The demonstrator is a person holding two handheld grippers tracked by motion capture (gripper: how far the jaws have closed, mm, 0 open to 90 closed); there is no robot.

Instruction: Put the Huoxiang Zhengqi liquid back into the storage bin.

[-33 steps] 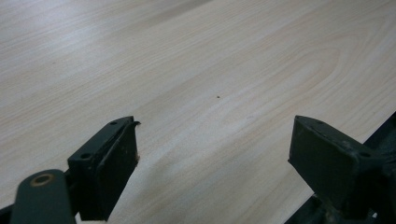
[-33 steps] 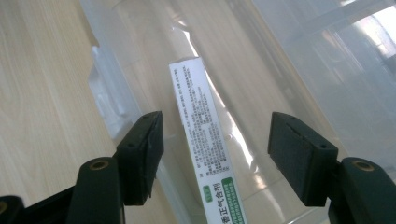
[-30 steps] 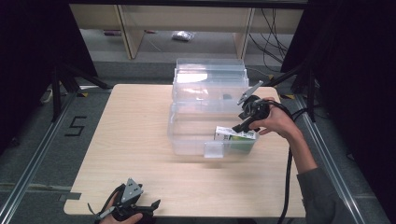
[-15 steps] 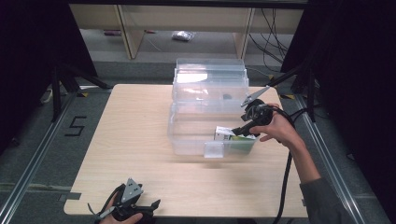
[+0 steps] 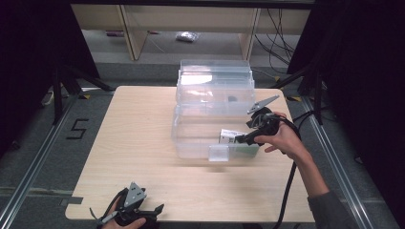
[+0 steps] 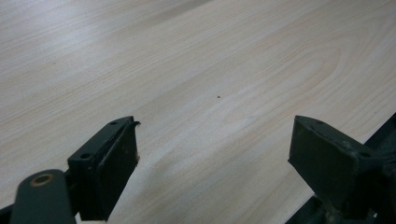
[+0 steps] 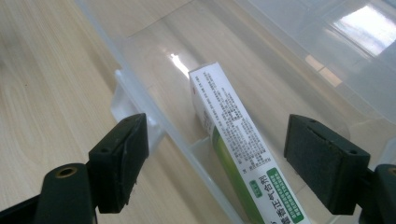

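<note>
From the high view, a pale wooden bench stands on a grey floor marked with a black "5" off its left edge. Open wooden shelving lines the wall beyond the far edge, and black cables hang at the far right. A clear plastic drawer unit sits toward the far right part of the bench, its lowest drawer pulled out toward the near edge. A white and green carton lies in the right part of that drawer. The right tool, held by a hand coming in over the right edge, reaches to the drawer right at the carton. The left tool rests at the near edge, toward the near left corner, in the person's other hand.

In the left gripper view, the left tool has its jaws wide apart over bare wood grain, nothing between them, with the bench's edge showing at the lower right.

In the right gripper view, the right tool stands wide open, its jaws having just been opening. The carton lies between them on the drawer floor, slanting just inside the drawer's clear front wall. Neither pad presses on it: one jaw is outside the front wall over the bench, the other is inside the drawer, apart from the carton.
</note>
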